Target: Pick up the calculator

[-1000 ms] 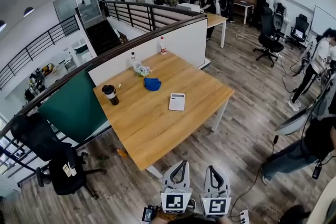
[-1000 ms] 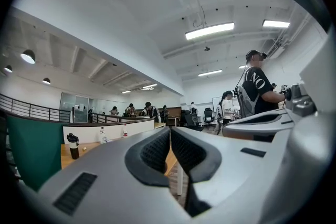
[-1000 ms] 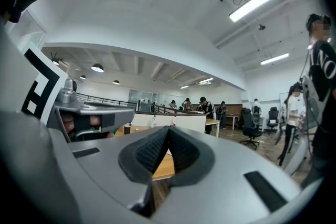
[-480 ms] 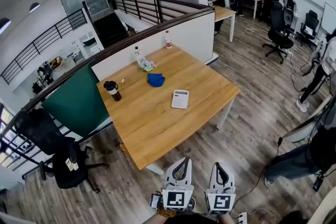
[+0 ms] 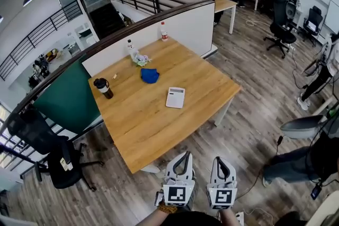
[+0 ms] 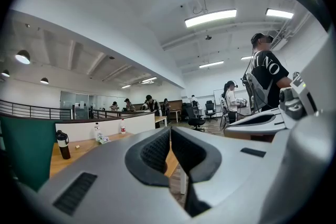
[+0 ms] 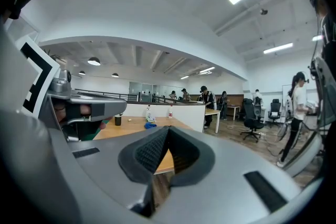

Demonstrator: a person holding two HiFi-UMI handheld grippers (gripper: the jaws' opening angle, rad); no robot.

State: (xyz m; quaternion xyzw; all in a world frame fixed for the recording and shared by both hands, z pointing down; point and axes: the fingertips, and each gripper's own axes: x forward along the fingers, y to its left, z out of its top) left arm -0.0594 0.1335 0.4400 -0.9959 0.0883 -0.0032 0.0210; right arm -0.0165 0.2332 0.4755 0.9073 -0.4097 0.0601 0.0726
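The left gripper [image 5: 183, 155] and the right gripper [image 5: 219, 159] sit side by side, low over the wooden plank floor [image 5: 249, 114]. Each has its dark ribbed jaws pressed together with nothing between them, and both point toward the light wooden table [image 5: 143, 129]. They are short of the table's near edge. The flat white rectangular calculator [image 5: 175, 97] lies well ahead of both grippers, face up near the middle of the tabletop. It is almost straight ahead of the left gripper, and only bare wood lies between it and the near edge. Far off to the left of the grippers is a black office chair [image 5: 53, 161]. Ahead and to the left is a dark tumbler [image 5: 103, 88]. Beyond the calculator are a clear plastic bottle [image 5: 130, 48], a crumpled wrapper [image 5: 141, 59], a blue cloth [image 5: 150, 75] and a red-labelled bottle [image 5: 163, 32] beside the white partition [image 5: 180, 34].
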